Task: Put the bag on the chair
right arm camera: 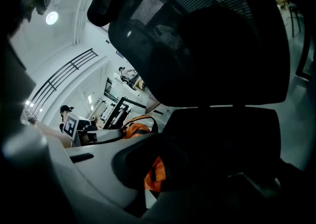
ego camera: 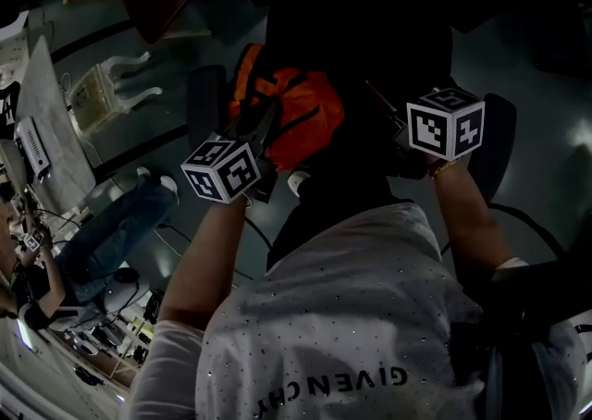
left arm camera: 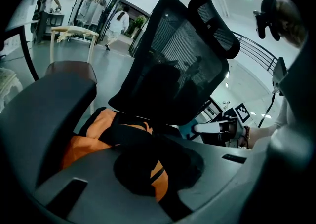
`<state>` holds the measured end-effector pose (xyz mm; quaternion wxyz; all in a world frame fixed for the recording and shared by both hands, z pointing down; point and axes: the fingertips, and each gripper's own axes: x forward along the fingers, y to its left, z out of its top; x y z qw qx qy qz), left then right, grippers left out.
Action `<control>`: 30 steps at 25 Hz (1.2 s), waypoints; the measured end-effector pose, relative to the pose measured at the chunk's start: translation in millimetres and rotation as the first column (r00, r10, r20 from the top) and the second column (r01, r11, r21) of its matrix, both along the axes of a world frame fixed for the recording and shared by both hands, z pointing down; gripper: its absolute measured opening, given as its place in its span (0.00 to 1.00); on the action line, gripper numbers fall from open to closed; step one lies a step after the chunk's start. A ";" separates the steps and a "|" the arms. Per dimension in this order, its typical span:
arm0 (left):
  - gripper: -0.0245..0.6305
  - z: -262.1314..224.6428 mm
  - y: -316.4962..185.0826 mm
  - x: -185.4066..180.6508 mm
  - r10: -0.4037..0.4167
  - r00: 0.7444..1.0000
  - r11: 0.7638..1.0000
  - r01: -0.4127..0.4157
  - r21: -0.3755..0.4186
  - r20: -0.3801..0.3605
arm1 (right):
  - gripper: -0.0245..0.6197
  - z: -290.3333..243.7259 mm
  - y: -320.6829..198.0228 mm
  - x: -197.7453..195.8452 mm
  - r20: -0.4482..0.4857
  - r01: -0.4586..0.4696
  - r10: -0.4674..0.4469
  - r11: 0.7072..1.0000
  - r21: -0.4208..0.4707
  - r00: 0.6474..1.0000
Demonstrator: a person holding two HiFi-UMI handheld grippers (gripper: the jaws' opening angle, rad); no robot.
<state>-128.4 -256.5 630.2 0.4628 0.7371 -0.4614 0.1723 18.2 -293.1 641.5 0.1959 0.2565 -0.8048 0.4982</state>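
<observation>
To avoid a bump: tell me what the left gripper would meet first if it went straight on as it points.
The orange bag: it sits right at the left gripper's fingers, which look shut on its black strap. Past it stands the chair's mesh backrest; how far is unclear.

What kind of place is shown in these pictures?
Probably a large indoor hall used as a shared workspace or lab. A mesh office chair stands on a polished floor, a railing runs along an upper level, and people stand in the background.
</observation>
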 end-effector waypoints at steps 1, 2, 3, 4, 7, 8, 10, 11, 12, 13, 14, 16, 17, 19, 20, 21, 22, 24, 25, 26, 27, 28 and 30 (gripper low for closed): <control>0.04 1.6 -1.1 -1.7 0.000 1.000 1.000 0.000 -0.003 0.010 | 0.04 1.6 -1.3 -1.3 0.000 0.005 -0.005 1.000 -0.001 1.000; 0.04 3.0 -2.5 -2.9 0.000 1.000 1.000 0.000 -0.005 0.019 | 0.04 3.3 -3.2 -1.8 -0.003 0.006 -0.006 1.000 -0.003 1.000; 0.04 4.4 -3.7 -3.5 -0.002 1.000 1.000 0.002 -0.007 0.026 | 0.04 5.1 -5.1 -1.4 -0.008 0.005 -0.005 1.000 -0.002 1.000; 0.04 6.0 -4.3 -3.4 -0.005 1.000 1.000 0.005 -0.010 0.031 | 0.04 7.3 -6.3 0.2 -0.015 0.002 -0.002 1.000 -0.001 1.000; 0.04 15.1 -5.8 -1.5 -0.012 0.999 1.000 0.013 -0.024 0.050 | 0.04 17.0 -6.9 7.7 -0.037 -0.009 0.009 1.000 -0.006 0.999; 0.04 19.6 -7.3 -1.6 -0.015 0.998 0.999 0.017 -0.033 0.059 | 0.04 20.1 -7.2 9.4 -0.039 -0.011 0.011 1.000 -0.011 0.999; 0.04 28.1 -9.8 -2.4 -0.023 0.997 0.998 0.027 -0.053 0.078 | 0.04 22.4 -7.8 10.7 -0.038 -0.015 0.015 1.000 -0.019 0.999; 0.04 31.5 -10.5 -2.9 -0.027 0.996 0.998 0.032 -0.062 0.087 | 0.04 22.9 -7.6 11.7 -0.039 -0.018 0.017 1.000 -0.025 0.999; 0.04 33.6 -11.3 -4.0 -0.033 0.995 0.997 0.039 -0.068 0.095 | 0.04 23.6 -7.6 13.1 -0.043 -0.022 0.021 0.999 -0.031 0.999; 0.04 33.6 -13.2 -6.1 -0.041 0.994 0.996 0.048 -0.070 0.101 | 0.04 24.0 -8.7 13.9 -0.047 -0.028 0.026 0.999 -0.038 0.999; 0.04 31.7 -16.4 -9.2 -0.051 0.993 0.996 0.059 -0.069 0.104 | 0.04 23.3 -11.8 13.7 -0.051 -0.034 0.032 0.998 -0.045 0.998; 0.04 25.9 -23.9 -15.2 -0.067 0.993 0.995 0.074 -0.070 0.102 | 0.04 19.9 -22.2 12.0 -0.059 -0.042 0.039 0.998 -0.056 0.998; 0.04 23.6 -25.2 -14.7 -0.068 0.993 0.995 0.075 -0.070 0.097 | 0.04 19.3 -25.9 13.1 -0.063 -0.041 0.037 0.997 -0.058 0.997; 0.04 21.7 -17.2 -2.2 -0.053 0.995 0.996 0.059 -0.064 0.086 | 0.04 22.6 -22.6 24.4 -0.070 -0.032 0.028 0.998 -0.055 0.997; 0.04 22.3 -9.5 7.4 -0.041 0.995 0.997 0.046 -0.056 0.086 | 0.04 25.7 -16.9 33.5 -0.071 -0.028 0.025 0.998 -0.050 0.997; 0.04 23.7 -2.1 16.5 -0.029 0.995 0.998 0.033 -0.047 0.091 | 0.04 29.3 -10.9 42.4 -0.070 -0.026 0.023 0.999 -0.046 0.997; 0.04 25.9 3.3 23.5 -0.019 0.995 0.999 0.022 -0.038 0.096 | 0.04 33.3 -6.4 49.5 -0.072 -0.026 0.023 0.999 -0.044 0.997; 0.04 30.7 4.8 25.7 -0.008 0.995 0.999 0.011 -0.031 0.096 | 0.04 42.2 -5.2 52.4 -0.085 -0.029 0.025 0.998 -0.050 0.996; 0.04 32.3 1.4 19.4 -0.006 0.996 0.999 0.009 -0.032 0.094 | 0.04 47.0 -8.5 47.3 -0.095 -0.031 0.026 0.998 -0.058 0.995; 0.04 33.5 -3.5 9.0 -0.004 0.995 0.999 0.008 -0.037 0.097 | 0.04 51.6 -13.2 38.6 -0.104 -0.034 0.026 0.997 -0.069 0.994; 0.04 34.9 -8.7 -3.1 -0.001 0.995 0.999 0.006 -0.046 0.103 | 0.04 55.8 -18.1 28.5 -0.112 -0.036 0.027 0.996 -0.084 0.993; 0.04 36.6 -13.3 -14.1 0.003 0.994 0.998 0.004 -0.056 0.112 | 0.04 59.1 -22.7 19.8 -0.119 -0.040 0.028 0.995 -0.097 0.992; 0.04 39.7 -17.5 -22.6 0.009 0.992 0.998 -0.001 -0.069 0.128 | 0.04 61.5 -27.3 14.9 -0.132 -0.047 0.032 0.993 -0.108 0.991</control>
